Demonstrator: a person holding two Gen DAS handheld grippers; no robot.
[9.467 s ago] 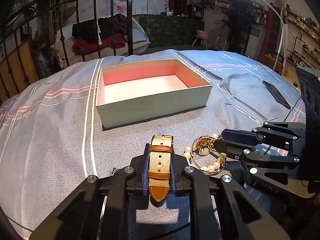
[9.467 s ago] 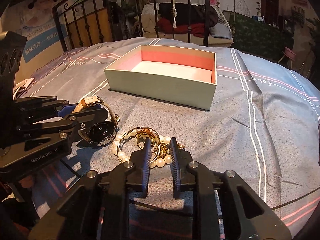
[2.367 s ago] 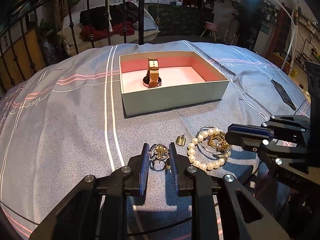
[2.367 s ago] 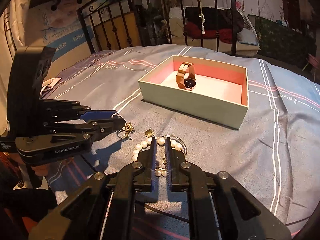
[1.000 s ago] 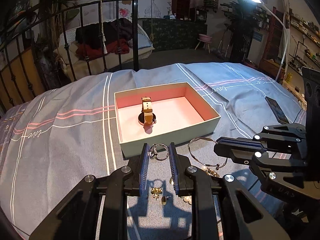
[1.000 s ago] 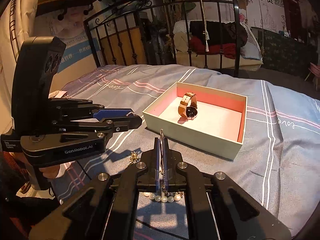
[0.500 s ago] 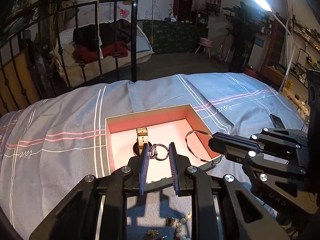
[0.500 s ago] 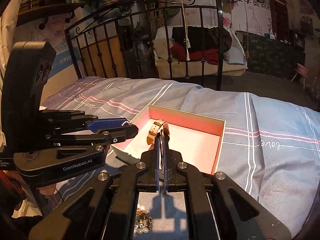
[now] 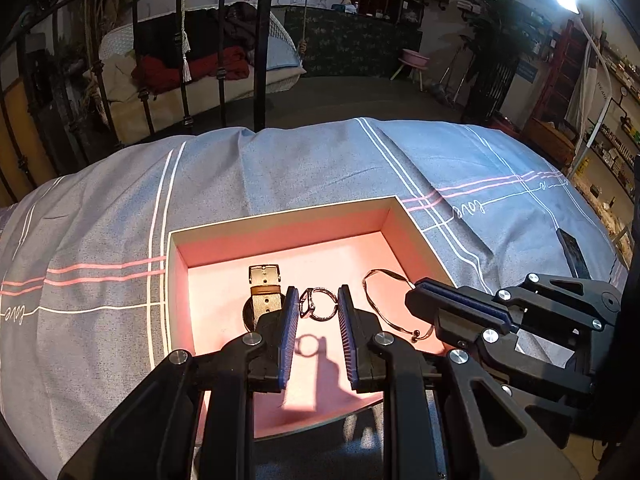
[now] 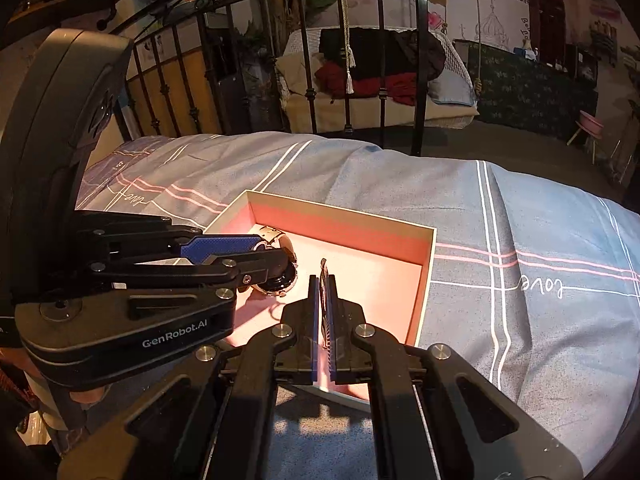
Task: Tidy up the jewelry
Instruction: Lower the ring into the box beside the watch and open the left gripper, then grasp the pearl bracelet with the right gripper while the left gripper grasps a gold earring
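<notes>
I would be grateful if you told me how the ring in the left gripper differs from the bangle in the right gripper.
The ring is a small, thick loop; the bangle is a much wider, thin wire hoop. The left gripper holds the ring across a visible gap; the right gripper pinches the bangle nearly closed. Both hang over the pink box.

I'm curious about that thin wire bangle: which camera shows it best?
The left wrist view: the bangle shows as an open loop held by the right gripper above the box. The right wrist view sees it edge-on, a sliver between the pads.
</notes>
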